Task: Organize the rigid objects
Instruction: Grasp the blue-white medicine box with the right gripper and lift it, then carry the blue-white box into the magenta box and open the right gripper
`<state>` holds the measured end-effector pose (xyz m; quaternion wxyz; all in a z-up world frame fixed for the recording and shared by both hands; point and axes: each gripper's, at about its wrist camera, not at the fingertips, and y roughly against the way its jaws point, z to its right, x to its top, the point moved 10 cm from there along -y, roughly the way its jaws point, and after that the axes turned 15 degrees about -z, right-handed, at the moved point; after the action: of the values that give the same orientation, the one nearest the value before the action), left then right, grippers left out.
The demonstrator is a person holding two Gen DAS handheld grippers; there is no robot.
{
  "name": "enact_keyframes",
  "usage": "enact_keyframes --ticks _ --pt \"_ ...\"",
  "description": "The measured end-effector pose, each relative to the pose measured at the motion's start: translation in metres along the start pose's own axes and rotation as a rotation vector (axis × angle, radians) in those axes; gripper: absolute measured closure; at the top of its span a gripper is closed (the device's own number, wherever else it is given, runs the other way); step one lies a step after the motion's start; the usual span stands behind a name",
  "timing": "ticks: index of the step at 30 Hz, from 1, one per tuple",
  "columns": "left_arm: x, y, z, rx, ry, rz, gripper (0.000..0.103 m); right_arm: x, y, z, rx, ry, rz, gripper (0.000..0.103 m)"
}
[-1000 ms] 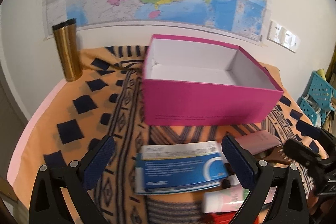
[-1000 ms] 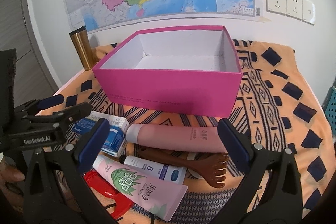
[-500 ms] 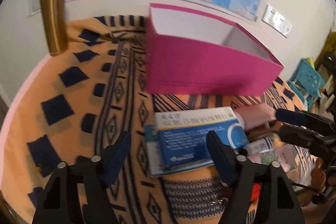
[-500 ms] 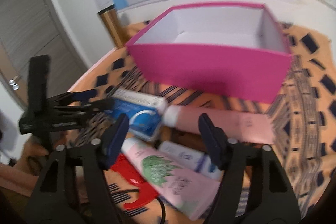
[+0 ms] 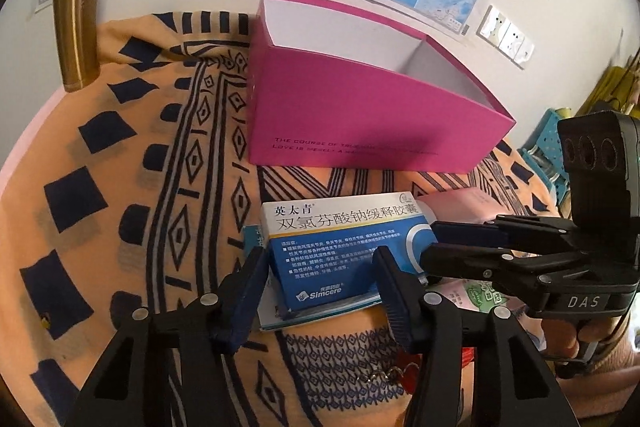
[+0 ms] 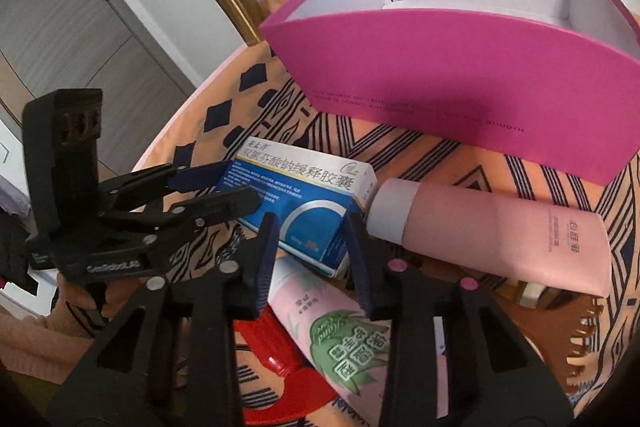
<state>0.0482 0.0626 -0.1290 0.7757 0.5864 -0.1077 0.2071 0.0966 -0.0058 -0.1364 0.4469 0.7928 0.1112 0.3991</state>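
Both claws have just been closing from wide open, and both now bracket the same blue-and-white medicine box; this is the principal change, since one second earlier each claw stood fully spread and farther back from the pile. The left gripper has its jaws roughly a third open; the box's near end sits between the pads, which appear at or just short of its sides; firm contact cannot be confirmed. The right gripper has likewise narrowed; the box's end corner lies between its pads, again with no clear squeeze visible. In the left wrist view, the right claw enters from the right side and reaches the box's far end.

Ahead of both claws, beyond the box, stands the open pink box, its white interior holding nothing visible. To the right of the right gripper lies a pink tube; directly below its jaws lie a green-printed tube and a red item.

Judgement: the medicine box is the first item selected for transfer into the pink box; a double grip on one small carton risks crushing it.
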Motion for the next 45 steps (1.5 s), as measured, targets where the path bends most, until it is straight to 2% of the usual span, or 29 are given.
enact_keyframes --ticks 5,17,23,29,36,45 --pt "0.0 0.007 0.005 -0.012 -0.004 0.004 0.049 0.001 0.011 -0.004 -0.007 0.025 0.025 0.065" --pt "0.014 0.052 0.025 -0.019 -0.049 0.104 0.049 0.002 0.057 -0.029 -0.018 0.102 0.114 0.065" --pt "0.026 0.076 0.036 -0.032 -0.074 0.151 0.049 0.005 0.083 -0.041 -0.028 0.14 0.178 0.065" --pt "0.049 0.086 0.052 -0.009 -0.122 0.184 0.049 0.012 0.103 -0.039 -0.059 0.142 0.23 0.065" --pt "0.09 0.088 0.062 0.029 -0.171 0.216 0.049 0.041 0.12 -0.02 -0.085 0.129 0.274 0.065" --pt "0.138 0.067 0.045 0.09 -0.156 0.203 0.049 0.094 0.103 0.013 -0.099 0.099 0.236 0.065"
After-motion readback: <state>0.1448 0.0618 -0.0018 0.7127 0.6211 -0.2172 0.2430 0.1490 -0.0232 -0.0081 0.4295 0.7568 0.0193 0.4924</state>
